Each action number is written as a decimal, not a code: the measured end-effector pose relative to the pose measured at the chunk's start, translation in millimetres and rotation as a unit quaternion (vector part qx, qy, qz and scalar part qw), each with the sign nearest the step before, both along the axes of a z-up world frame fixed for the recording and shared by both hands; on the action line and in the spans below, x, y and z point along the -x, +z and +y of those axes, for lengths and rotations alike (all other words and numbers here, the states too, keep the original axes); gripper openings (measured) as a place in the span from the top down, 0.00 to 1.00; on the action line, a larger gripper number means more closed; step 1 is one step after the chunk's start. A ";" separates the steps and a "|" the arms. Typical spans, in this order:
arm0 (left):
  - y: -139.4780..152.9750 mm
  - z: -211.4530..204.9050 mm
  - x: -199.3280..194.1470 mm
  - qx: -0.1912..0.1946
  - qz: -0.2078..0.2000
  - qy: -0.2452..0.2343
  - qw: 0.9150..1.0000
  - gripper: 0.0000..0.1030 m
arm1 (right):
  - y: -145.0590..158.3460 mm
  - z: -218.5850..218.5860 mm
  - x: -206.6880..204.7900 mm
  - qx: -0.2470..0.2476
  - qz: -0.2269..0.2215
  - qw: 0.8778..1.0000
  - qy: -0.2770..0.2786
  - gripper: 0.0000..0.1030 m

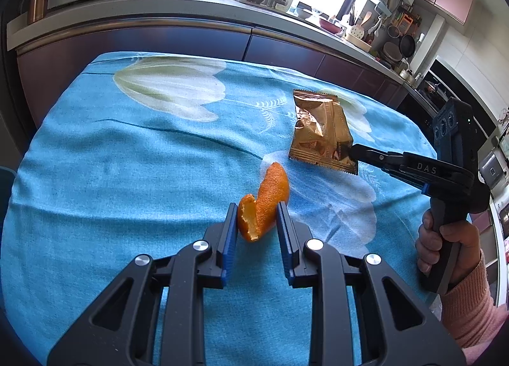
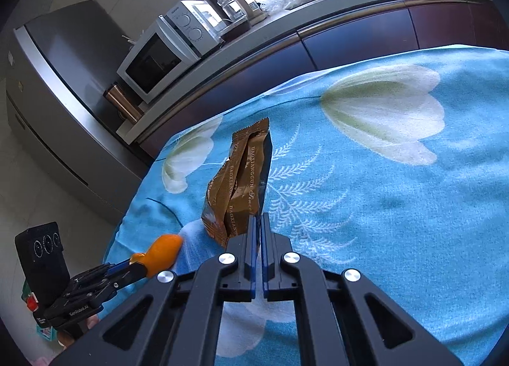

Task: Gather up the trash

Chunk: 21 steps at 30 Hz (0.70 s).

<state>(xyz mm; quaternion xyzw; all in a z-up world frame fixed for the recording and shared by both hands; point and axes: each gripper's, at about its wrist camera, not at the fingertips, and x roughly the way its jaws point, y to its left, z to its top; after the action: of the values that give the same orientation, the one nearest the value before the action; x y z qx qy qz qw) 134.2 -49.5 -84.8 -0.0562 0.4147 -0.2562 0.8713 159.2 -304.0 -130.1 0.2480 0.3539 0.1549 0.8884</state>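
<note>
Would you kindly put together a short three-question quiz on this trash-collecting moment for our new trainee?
1. True or false: the right tongs are shut on a corner of the gold wrapper.
2. Multiple choice: what sits between the fingers of the left tongs? A) a banana skin B) an orange peel C) a paper cup
3. Fill in: both pieces of trash are over a blue ______ printed with white flowers.

Key:
1. True; the fingers pinch the wrapper's near corner.
2. B; the peel stands between the blue pads.
3. tablecloth
</note>
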 end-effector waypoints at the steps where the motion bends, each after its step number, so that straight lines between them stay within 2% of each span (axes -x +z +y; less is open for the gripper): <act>1: 0.6 0.6 0.1 0.001 -0.001 0.001 1.000 0.76 | 1.8 1.0 0.8 0.000 -0.004 1.000 0.003 0.98; 12: 2.4 7.3 -2.0 0.004 -0.003 0.007 1.000 0.76 | 21.6 26.3 2.1 0.010 -0.044 0.998 0.053 0.97; 15: 1.3 7.8 -1.8 0.005 -0.002 0.008 1.000 0.76 | 21.8 33.1 -3.1 0.003 -0.045 0.997 0.059 0.92; 17: 0.9 7.9 -1.4 0.006 -0.001 0.008 1.000 0.76 | 20.0 37.0 -7.4 -0.010 -0.043 0.997 0.068 0.84; 21: 0.7 8.5 -1.7 0.006 0.000 0.009 1.000 0.76 | 14.2 43.7 -16.5 -0.030 -0.035 0.996 0.076 0.78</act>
<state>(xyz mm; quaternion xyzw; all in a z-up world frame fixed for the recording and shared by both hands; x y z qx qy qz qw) 135.9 -41.0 -84.1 -0.0655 0.4124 -0.2508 0.8733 175.8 -260.3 -115.9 0.2413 0.3359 0.2407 0.8781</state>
